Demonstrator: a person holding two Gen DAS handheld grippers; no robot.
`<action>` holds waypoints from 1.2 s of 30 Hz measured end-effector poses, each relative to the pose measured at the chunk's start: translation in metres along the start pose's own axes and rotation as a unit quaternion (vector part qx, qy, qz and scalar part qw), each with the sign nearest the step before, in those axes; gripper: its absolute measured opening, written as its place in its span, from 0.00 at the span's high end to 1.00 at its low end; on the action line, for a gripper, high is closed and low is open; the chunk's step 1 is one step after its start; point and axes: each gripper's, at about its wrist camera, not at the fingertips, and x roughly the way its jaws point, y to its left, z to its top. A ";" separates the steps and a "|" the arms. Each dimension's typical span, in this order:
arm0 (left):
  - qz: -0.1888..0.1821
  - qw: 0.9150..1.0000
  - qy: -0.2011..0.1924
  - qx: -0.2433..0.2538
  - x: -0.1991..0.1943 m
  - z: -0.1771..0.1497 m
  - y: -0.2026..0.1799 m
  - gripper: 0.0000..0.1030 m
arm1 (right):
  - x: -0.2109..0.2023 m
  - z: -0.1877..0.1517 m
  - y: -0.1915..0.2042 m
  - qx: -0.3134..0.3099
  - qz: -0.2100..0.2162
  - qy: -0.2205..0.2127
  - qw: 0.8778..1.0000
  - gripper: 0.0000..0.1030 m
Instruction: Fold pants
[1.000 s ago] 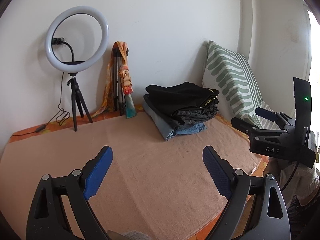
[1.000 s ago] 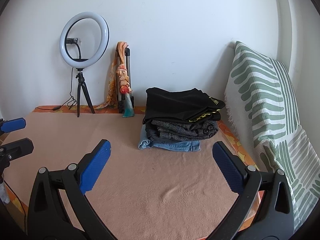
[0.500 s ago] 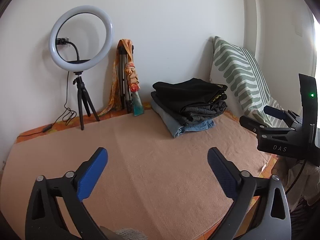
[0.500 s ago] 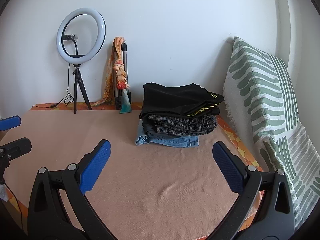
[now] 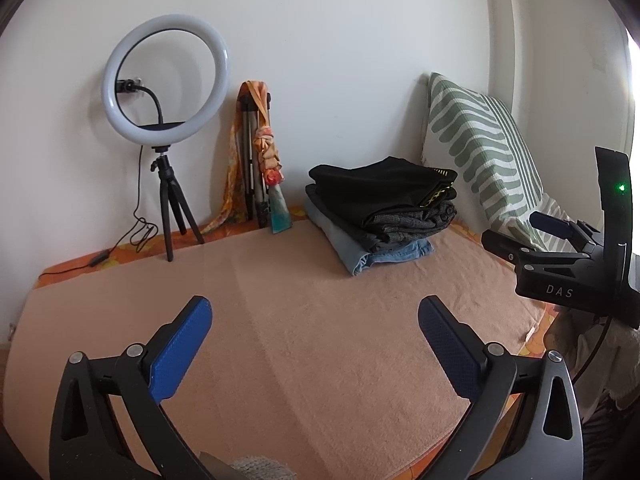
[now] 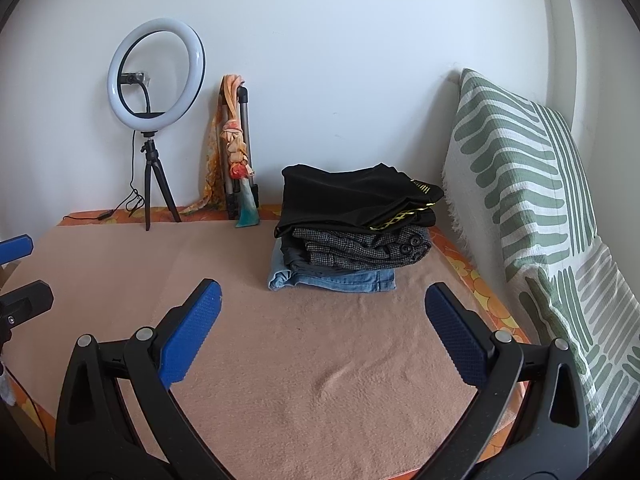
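Observation:
A stack of folded pants (image 5: 380, 212) lies at the back right of the peach blanket (image 5: 300, 320): black on top, grey check in the middle, blue jeans at the bottom. It also shows in the right wrist view (image 6: 352, 228). My left gripper (image 5: 314, 344) is open and empty, above the blanket's front part. My right gripper (image 6: 322, 332) is open and empty, short of the stack; it also shows at the right edge of the left wrist view (image 5: 520, 232).
A ring light on a tripod (image 5: 166, 136) and a folded tripod with an orange scarf (image 5: 256, 160) stand against the back wall. A green striped pillow (image 6: 532, 208) leans at the right. A cable (image 5: 120, 244) runs along the back left.
Both grippers have drawn back and risen slightly, so the stack looks farther off. Both stay open and empty.

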 end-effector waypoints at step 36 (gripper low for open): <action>0.000 1.000 0.006 0.005 0.000 -0.001 0.000 0.00 | 0.002 0.000 0.010 -0.003 0.007 0.008 1.000 0.00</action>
